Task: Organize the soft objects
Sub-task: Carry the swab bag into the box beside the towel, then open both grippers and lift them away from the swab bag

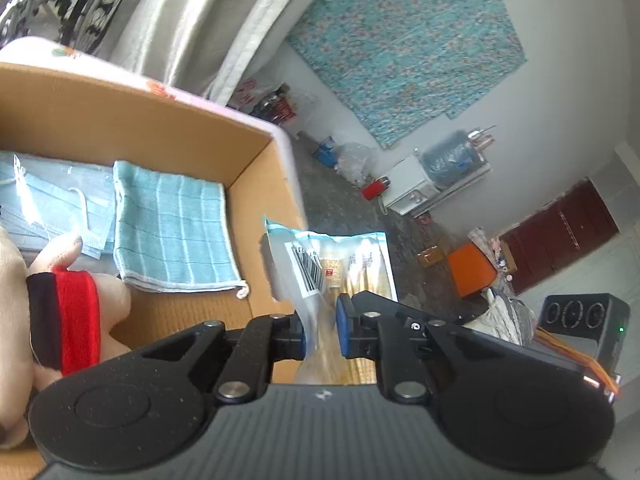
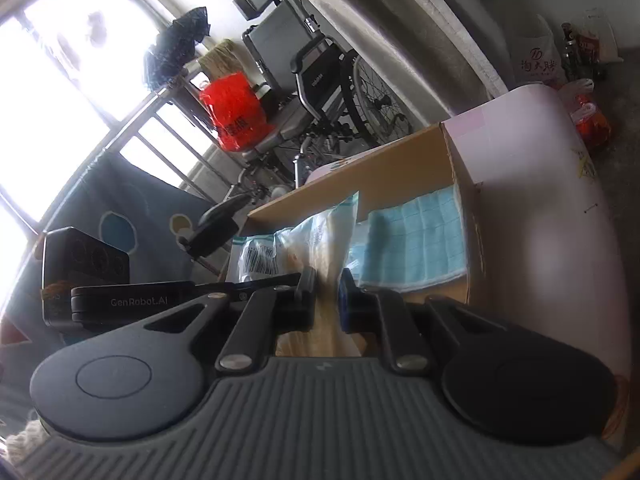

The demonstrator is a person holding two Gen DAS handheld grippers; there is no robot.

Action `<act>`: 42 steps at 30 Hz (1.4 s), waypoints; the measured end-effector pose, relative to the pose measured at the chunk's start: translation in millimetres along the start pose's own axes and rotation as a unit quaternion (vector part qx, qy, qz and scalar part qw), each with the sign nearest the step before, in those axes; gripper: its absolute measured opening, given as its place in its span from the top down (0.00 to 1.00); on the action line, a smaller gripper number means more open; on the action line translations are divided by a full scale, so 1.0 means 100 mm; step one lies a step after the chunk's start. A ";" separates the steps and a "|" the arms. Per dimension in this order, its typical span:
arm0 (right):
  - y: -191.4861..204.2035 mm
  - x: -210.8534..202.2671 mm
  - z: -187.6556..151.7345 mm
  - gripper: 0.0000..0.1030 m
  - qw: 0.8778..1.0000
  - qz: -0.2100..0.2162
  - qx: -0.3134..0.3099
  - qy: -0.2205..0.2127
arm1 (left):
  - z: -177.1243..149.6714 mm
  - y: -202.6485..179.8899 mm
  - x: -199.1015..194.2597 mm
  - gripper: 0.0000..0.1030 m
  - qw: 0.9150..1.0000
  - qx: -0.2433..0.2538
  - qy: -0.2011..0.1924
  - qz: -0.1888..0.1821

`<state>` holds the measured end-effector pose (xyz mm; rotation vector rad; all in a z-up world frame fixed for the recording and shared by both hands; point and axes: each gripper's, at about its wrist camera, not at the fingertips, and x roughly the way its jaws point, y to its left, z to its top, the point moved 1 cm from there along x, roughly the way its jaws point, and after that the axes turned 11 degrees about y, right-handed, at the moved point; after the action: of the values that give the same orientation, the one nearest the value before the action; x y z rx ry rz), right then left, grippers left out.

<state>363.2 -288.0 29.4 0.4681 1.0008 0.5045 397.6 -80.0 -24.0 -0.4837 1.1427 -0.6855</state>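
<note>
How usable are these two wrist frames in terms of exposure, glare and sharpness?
Left wrist view: even light, the blue checked cloth in the brown cardboard box is sharp, while the clear plastic packet in the left gripper is slightly smeared. Right wrist view: the barred window is blown out, leaving the right gripper dim and soft; both show fisheye bending.

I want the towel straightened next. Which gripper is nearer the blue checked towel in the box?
Hard to call; perhaps the left. Both the left gripper and the right gripper are shut on the clear plastic packet beside the cardboard box; neither touches the blue checked towel.
</note>
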 end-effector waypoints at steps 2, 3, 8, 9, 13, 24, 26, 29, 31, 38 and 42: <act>-0.06 0.28 0.22 0.91 0.998 -0.043 -0.005 0.034 | 0.16 0.20 0.20 0.85 1.000 -0.023 0.018 0.012; -0.10 0.43 0.31 0.91 0.997 -0.061 -0.008 0.051 | 0.22 0.29 0.31 0.82 0.999 -0.029 0.031 0.023; -0.14 1.13 0.38 0.90 0.974 -0.161 -0.068 0.144 | 0.33 0.50 0.74 0.81 0.992 -0.002 0.084 0.091; -0.17 1.21 0.38 0.90 0.972 -0.166 -0.068 0.154 | 0.34 0.57 0.79 0.69 0.991 -0.004 0.094 0.093; -0.15 1.32 0.40 0.90 0.958 -0.191 -0.097 0.192 | 0.34 0.77 0.84 0.45 0.982 -0.043 0.118 0.141; 0.05 1.09 0.22 0.71 0.941 -0.227 -0.153 0.199 | 0.45 0.40 0.77 0.76 0.969 0.069 0.110 0.211; 0.10 1.01 0.21 0.72 0.939 -0.235 -0.168 0.184 | 0.50 0.36 0.90 0.76 0.966 0.087 0.117 0.214; 0.07 0.95 0.19 0.80 0.938 -0.234 -0.175 0.188 | 0.59 0.35 1.14 0.76 0.965 0.088 0.136 0.206; 0.01 0.98 0.18 0.87 0.939 -0.225 -0.169 0.197 | 0.63 0.34 1.27 0.67 0.962 0.098 0.129 0.218; -0.05 1.05 0.14 0.92 0.948 -0.193 -0.155 0.201 | 0.58 0.31 1.54 0.65 0.935 0.138 0.196 0.261; 0.01 1.13 0.11 0.92 0.946 -0.192 -0.161 0.207 | 0.54 0.25 1.53 0.66 0.916 0.163 0.206 0.303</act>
<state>423.2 -221.5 -40.1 -0.1374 1.3465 0.4092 493.1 -170.7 -121.7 0.3182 1.4429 -0.4200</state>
